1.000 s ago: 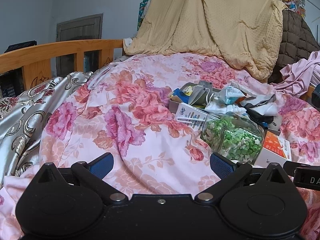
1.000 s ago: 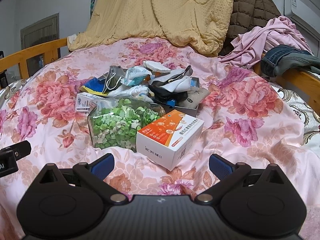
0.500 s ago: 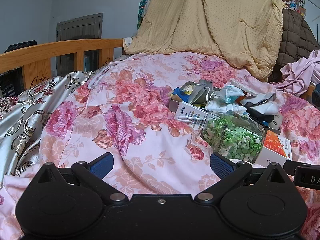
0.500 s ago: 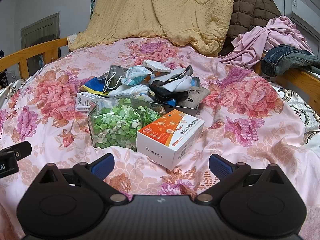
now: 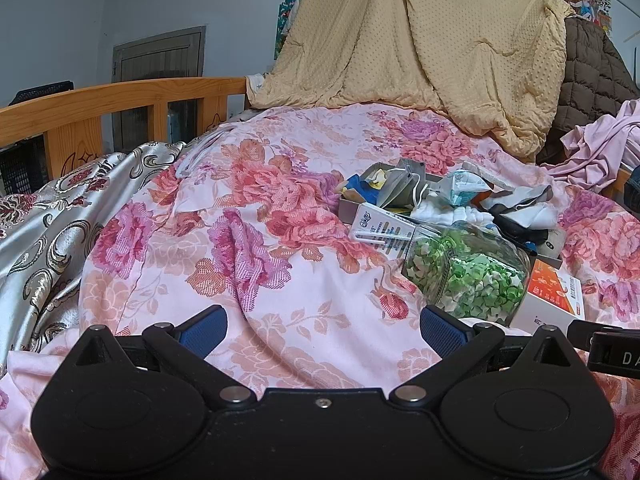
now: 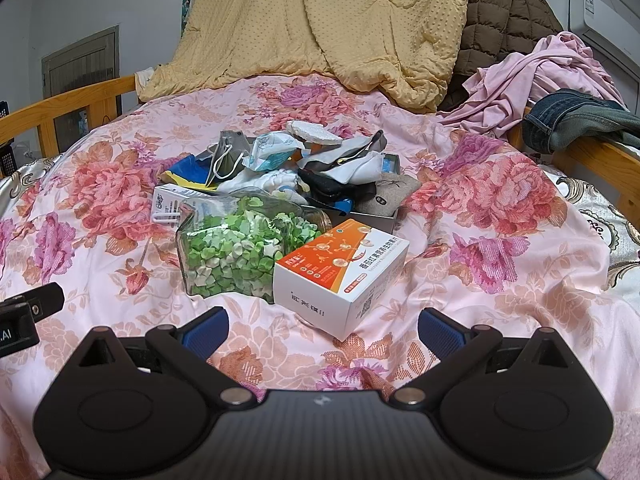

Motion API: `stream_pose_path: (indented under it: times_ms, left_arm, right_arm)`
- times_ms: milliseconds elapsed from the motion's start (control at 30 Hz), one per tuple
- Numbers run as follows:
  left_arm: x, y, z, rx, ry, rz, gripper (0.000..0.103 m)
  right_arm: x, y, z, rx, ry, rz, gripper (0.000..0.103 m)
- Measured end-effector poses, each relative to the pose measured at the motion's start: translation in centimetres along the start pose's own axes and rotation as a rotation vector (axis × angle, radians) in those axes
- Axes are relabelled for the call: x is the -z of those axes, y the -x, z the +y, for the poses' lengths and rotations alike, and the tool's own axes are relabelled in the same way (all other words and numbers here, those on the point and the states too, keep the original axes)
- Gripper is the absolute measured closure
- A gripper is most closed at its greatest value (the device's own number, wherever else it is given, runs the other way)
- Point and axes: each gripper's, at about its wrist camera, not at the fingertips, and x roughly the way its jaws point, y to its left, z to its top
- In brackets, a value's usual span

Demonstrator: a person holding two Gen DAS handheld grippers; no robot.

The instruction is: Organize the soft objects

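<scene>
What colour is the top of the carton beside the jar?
Orange over white sides on the carton; clearest in the right wrist view.

Lying on the bed are two cartons, the orange-and-white box (image 6: 340,272) and the white box (image 6: 168,200), one clear jar (image 6: 244,248) of green bits, two face masks (image 6: 228,158) (image 6: 274,152), and one tray (image 6: 384,216).

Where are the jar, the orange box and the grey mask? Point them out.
jar (image 6: 240,256): right wrist view, on its side wall over the green filling.
orange box (image 6: 340,256): right wrist view, on its orange top face.
grey mask (image 6: 226,156): right wrist view, on its folded grey body.
</scene>
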Motion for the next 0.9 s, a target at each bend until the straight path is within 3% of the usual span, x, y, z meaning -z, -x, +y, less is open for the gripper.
stream_pose_path:
  times_ms: [900]
  left_arm:
    - [-0.06,0.00,-0.01,-0.001,-0.001,0.001,0.001]
  right_arm:
    - [-0.01,0.00,0.05,0.000,0.000,0.000,0.000]
